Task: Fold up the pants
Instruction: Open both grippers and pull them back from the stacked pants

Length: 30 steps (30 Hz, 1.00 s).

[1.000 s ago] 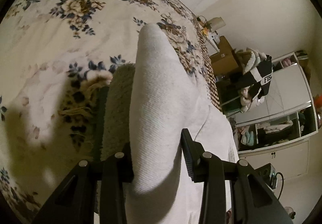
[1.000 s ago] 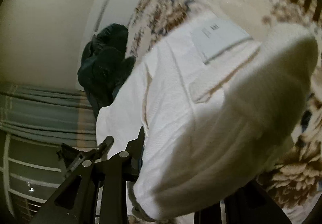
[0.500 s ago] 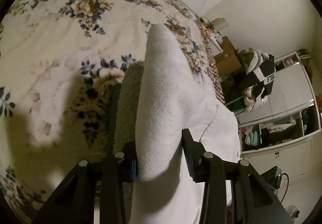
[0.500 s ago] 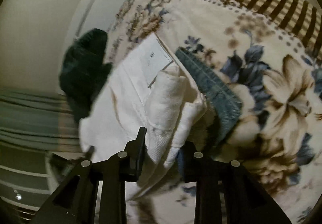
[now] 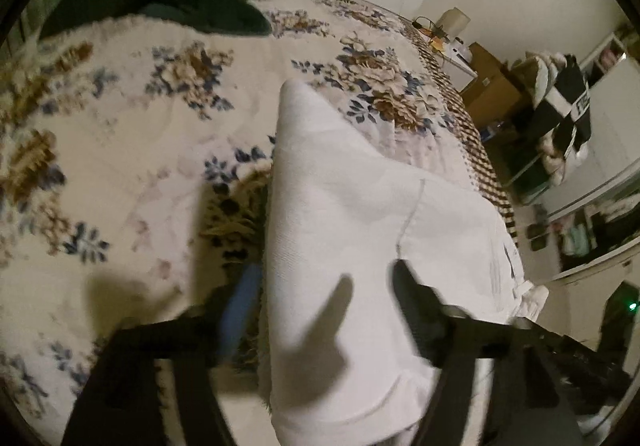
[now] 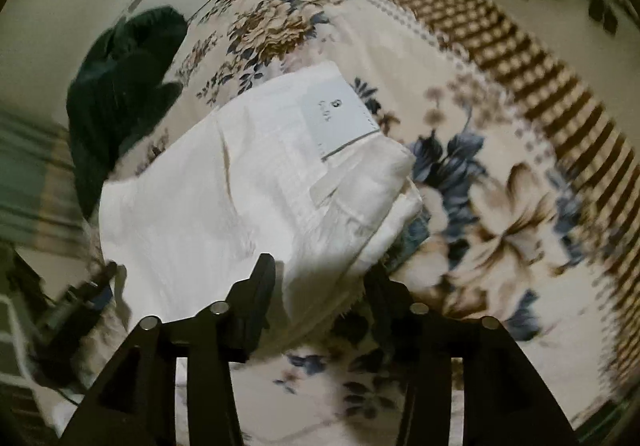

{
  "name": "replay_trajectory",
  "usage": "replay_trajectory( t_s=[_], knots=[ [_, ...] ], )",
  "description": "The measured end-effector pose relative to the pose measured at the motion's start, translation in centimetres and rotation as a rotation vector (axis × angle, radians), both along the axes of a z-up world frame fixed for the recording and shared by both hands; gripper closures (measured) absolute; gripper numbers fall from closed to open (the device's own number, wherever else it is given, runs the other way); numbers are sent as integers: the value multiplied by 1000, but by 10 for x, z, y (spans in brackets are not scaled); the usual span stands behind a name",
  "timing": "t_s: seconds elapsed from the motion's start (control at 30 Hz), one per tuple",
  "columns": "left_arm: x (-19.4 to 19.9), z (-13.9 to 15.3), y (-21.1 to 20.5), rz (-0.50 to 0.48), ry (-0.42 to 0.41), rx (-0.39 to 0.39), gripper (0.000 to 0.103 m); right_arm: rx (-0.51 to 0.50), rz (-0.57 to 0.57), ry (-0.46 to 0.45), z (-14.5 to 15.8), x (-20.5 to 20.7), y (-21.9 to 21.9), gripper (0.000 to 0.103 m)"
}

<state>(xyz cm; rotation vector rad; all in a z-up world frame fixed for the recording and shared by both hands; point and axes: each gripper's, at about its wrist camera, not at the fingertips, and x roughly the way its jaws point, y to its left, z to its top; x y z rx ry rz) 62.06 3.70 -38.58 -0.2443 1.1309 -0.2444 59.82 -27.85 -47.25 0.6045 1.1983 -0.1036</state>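
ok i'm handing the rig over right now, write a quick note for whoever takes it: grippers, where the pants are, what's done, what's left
Left gripper: open, fingers either side of the white pants, not clamped.
Right gripper: open, at the near edge of the pants, nothing held.
Pants: lying folded on the floral bedspread, label patch facing up. A bit of blue fabric shows beneath them.
Done: a fold is laid down.
Left: check the edges line up, smooth them, and add another fold if a smaller bundle is wanted.
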Motion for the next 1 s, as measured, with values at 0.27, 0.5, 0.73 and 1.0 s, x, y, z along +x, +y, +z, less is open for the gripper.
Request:
replay_trajectory(
  t_s=[0.27,0.5,0.73,1.0],
  knots=[
    [-31,29,-27,-31,-40,199,15,-232,116,-36,54,-20,33,4],
    [-70,61,-37,9,-75,255,15,-404,159,-96,98,-46,44,0],
    [-125,120,-49,58,-159,292,15,-431,178,-179,154,-88,43,0],
    [-208,200,-64,102,-261,292,15,-439,204,-308,245,-171,37,0]
  ],
)
